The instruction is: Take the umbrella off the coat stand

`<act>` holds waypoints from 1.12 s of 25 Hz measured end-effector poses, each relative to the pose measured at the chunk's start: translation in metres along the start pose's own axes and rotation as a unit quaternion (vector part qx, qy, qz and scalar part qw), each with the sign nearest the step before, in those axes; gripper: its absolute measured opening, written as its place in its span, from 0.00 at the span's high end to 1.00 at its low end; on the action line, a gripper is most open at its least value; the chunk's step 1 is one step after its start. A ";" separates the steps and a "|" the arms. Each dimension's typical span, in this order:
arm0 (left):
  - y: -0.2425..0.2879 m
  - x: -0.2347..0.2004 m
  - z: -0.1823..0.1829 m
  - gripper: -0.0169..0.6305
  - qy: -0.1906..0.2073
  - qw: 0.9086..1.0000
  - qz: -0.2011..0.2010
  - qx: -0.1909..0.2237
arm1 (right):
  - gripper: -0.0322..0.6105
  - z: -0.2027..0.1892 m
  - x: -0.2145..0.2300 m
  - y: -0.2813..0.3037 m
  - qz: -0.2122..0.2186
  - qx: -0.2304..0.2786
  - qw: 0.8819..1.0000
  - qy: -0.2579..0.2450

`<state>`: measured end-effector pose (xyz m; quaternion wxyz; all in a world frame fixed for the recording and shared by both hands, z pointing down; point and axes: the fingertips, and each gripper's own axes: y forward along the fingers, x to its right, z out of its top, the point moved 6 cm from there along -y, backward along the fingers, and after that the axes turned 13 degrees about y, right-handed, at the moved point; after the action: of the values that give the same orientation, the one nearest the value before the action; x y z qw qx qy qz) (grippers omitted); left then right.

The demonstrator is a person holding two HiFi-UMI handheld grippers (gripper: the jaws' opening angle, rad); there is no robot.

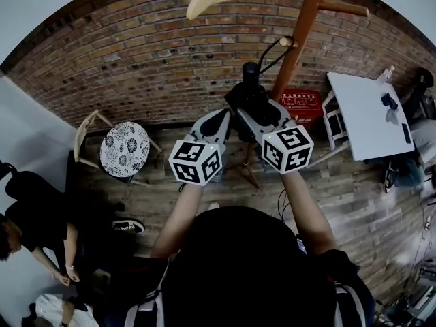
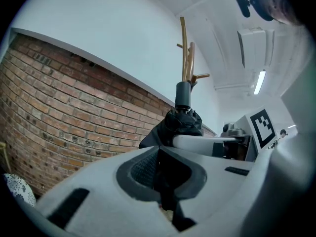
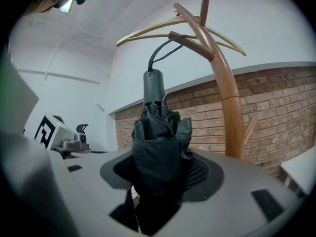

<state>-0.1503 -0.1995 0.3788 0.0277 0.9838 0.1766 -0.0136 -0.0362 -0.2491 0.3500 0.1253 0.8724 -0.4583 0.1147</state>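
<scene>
Right gripper jaws clamped on umbrella, left gripper jaws closed, empty; strap hooked on coat stand: snag, topple risk.

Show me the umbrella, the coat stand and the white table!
umbrella (image 3: pixel 158 152), right gripper view, folded black cloth
coat stand (image 3: pixel 233 112), right gripper view, wooden trunk
white table (image 1: pixel 357 114), head view, bare top

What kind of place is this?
Probably a room indoors, maybe a studio or an office lounge. It has a brick wall, a wooden coat stand, a white table and a chair with a flowery cushion.
</scene>
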 end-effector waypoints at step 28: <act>-0.020 -0.009 0.010 0.95 -0.005 0.999 0.035 0.014 | 0.56 0.010 -0.017 0.014 0.041 0.004 0.999 -0.003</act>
<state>-0.1658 -0.1844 0.3683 0.0154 0.9895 0.1420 -0.0196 -0.0560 -0.2470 0.3366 0.1156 0.8540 -0.4933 0.1187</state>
